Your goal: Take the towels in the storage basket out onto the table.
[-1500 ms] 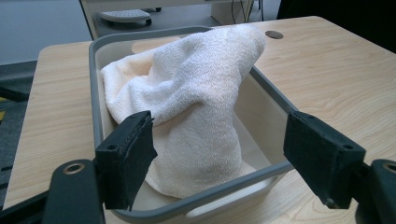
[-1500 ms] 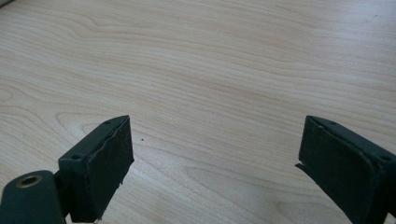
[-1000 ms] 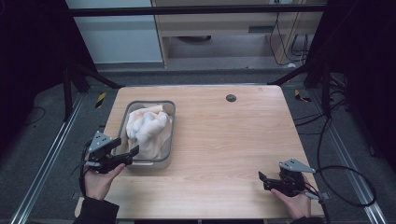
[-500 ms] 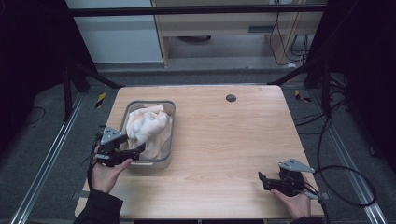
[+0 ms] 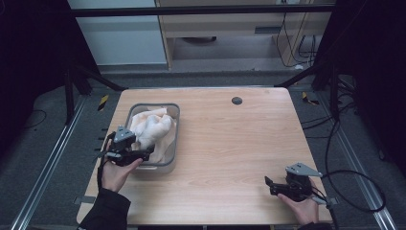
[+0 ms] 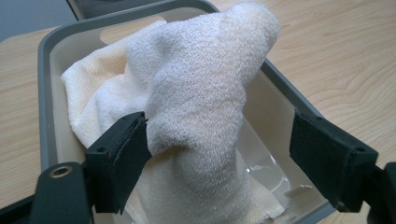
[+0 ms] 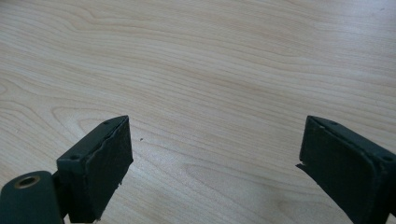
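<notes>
Two grippers in frame, both w/ jaws spread wide. Right gripper [image 5: 269, 183] sits near the front right corner of the table [image 5: 249, 143], held in the person's right hand [image 5: 300, 207]; jaws gaping, bare wood between them in the right gripper view, nothing held. Grey plate on top, cable trailing off to the right.

Left gripper [image 5: 148, 152] at front left, in the left hand [image 5: 115, 173], over the near end of the tray [image 5: 173, 125]. Jaws have just been opening and stand wide. Left gripper view: towel [image 6: 196, 93] stands bunched up betw. the jaws; one pad touches or sits just beside the cloth, other pad well apart from it, so no clamp on it.

Towel is white/cream terry, heaped inside the grey tray, a hump rising above the rim. Tray lies on the left half of the table, long side running away from the person.

Farther back: small dark round spot [image 5: 236, 100] on the wood near the far edge, approx. centre. Beyond the table, dark floor and cables at right.
</notes>
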Demonstrator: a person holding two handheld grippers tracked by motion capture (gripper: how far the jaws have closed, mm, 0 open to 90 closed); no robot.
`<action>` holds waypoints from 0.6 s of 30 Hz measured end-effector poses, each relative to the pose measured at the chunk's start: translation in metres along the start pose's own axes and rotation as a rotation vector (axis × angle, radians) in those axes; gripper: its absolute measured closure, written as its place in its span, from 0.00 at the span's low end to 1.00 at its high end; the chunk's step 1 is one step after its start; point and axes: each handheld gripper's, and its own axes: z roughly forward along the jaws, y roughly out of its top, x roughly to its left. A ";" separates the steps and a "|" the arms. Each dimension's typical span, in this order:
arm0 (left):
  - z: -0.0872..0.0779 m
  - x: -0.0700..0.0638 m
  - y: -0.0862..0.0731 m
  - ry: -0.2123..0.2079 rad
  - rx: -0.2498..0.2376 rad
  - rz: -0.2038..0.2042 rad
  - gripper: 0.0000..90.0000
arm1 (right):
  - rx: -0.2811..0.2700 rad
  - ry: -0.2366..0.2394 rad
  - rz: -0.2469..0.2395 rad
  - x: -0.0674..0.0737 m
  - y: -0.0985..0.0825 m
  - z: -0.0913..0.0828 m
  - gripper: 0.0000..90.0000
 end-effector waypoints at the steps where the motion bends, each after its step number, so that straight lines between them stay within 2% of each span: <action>1: 0.001 0.000 0.001 0.003 0.005 0.004 0.21 | 0.000 0.000 0.001 0.000 0.000 0.000 0.10; 15: 0.021 0.003 0.003 0.024 0.044 0.014 0.23 | 0.005 0.007 0.008 0.000 0.000 0.000 0.10; 18: 0.024 0.004 0.004 0.029 0.049 0.005 0.24 | 0.006 0.009 0.007 0.000 0.001 0.000 0.10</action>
